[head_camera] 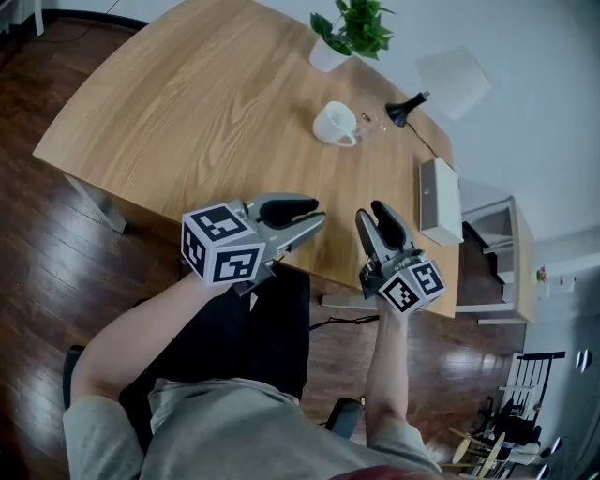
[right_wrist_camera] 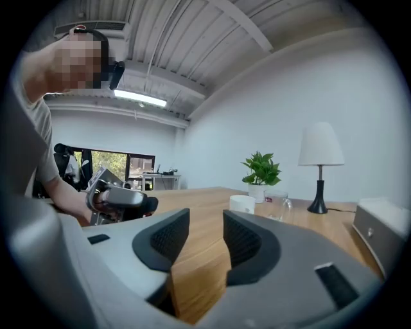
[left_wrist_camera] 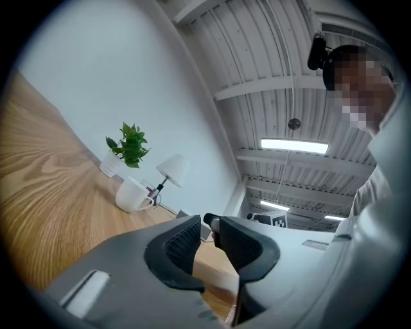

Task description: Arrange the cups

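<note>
A white cup (head_camera: 334, 123) lies far out on the wooden table (head_camera: 187, 112), its handle towards me, with a clear glass mug (head_camera: 372, 125) just right of it. In the right gripper view the white cup (right_wrist_camera: 242, 204) and the glass mug (right_wrist_camera: 277, 205) stand side by side ahead. My left gripper (head_camera: 319, 212) hovers at the near table edge with its jaws a little apart and empty. To its right, my right gripper (head_camera: 370, 212) is open wide with only bare table between its jaws. Both grippers are well short of the cups.
A potted plant (head_camera: 352, 28) and a lamp (head_camera: 450, 80) with a white shade stand behind the cups. A white box (head_camera: 439, 200) sits at the table's right edge near my right gripper. Dark wooden floor lies below the table's near edge.
</note>
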A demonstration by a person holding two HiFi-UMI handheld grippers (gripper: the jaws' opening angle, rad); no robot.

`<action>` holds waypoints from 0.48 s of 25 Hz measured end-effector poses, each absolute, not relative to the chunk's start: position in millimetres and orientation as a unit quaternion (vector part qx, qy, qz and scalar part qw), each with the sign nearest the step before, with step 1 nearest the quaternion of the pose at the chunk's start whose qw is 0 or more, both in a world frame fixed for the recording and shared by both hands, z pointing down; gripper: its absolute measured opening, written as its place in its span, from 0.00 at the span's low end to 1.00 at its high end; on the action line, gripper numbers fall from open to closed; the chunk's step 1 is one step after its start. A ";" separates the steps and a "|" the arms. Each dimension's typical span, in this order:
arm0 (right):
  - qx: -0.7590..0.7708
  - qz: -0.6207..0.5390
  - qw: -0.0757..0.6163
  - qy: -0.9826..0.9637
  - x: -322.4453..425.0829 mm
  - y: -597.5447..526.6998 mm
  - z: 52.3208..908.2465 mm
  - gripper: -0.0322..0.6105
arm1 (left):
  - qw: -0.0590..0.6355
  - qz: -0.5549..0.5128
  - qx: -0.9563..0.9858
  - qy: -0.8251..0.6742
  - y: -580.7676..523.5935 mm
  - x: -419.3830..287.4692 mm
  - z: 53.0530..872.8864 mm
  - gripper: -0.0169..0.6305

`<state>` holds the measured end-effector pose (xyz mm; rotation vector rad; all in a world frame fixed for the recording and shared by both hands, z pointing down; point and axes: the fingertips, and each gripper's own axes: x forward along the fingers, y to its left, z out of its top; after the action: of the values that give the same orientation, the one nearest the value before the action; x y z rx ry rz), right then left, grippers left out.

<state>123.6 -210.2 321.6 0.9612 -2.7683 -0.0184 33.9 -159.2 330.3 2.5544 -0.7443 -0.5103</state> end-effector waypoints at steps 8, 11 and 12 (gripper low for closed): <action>0.331 -0.041 0.168 -0.928 114.9 -275.0 320.8 0.33 | 0.209 -0.179 0.923 -0.267 -157.2 36.5 331.4 0.16; 0.335 -0.045 0.186 -0.922 113.9 -294.6 324.6 0.33 | 0.205 -0.175 0.925 -0.266 -156.0 37.7 331.9 0.16; 0.337 -0.047 0.194 -0.920 113.5 -300.6 326.9 0.33 | 0.204 -0.174 0.926 -0.266 -155.7 37.9 332.1 0.16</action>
<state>113.5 -300.6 326.9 0.9450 -2.5810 -0.1316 37.9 -155.7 332.1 2.5835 -0.7410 -0.4856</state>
